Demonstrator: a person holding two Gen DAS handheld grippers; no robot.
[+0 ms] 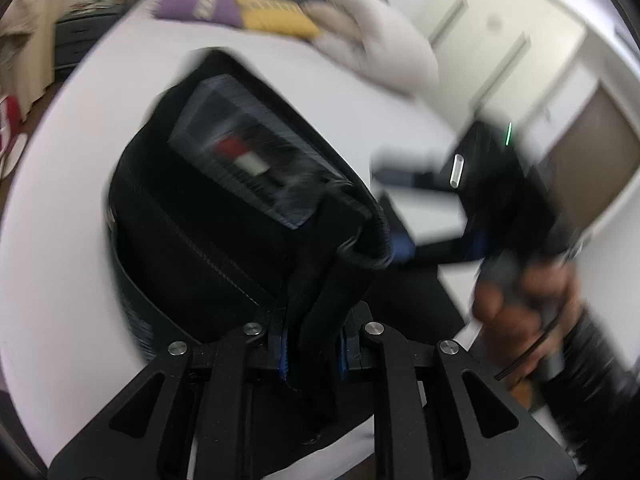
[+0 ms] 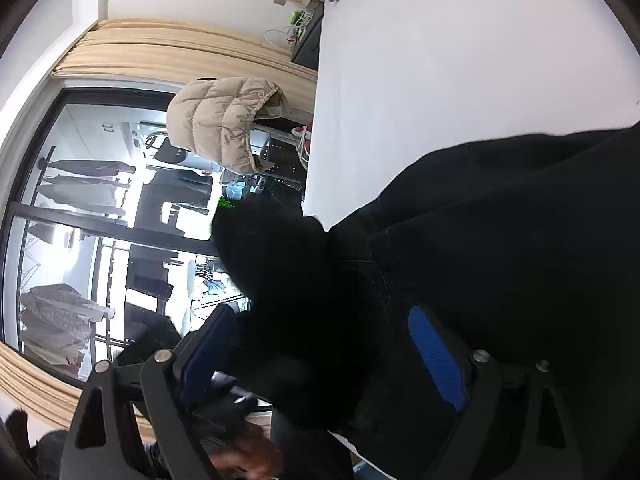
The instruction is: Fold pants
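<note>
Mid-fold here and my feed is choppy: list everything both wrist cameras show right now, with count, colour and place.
pants: one, black, on the white surface, a fold of the fabric clamped in the left gripper; label panel facing up
white surface: one, white, under the pants
purple item: one, purple, far end of the surface
yellow item: one, yellow, beside the purple item
pale cloth: one, off-white, next to the yellow item, blurred
puffer jacket: one, beige, beside the surface near the window
curtain: beige, along the window
left gripper: black with blue pads, shut on pants
right gripper: black with blue pads, apart, pants fabric between them
hand: one, holding the right gripper's handle
</note>
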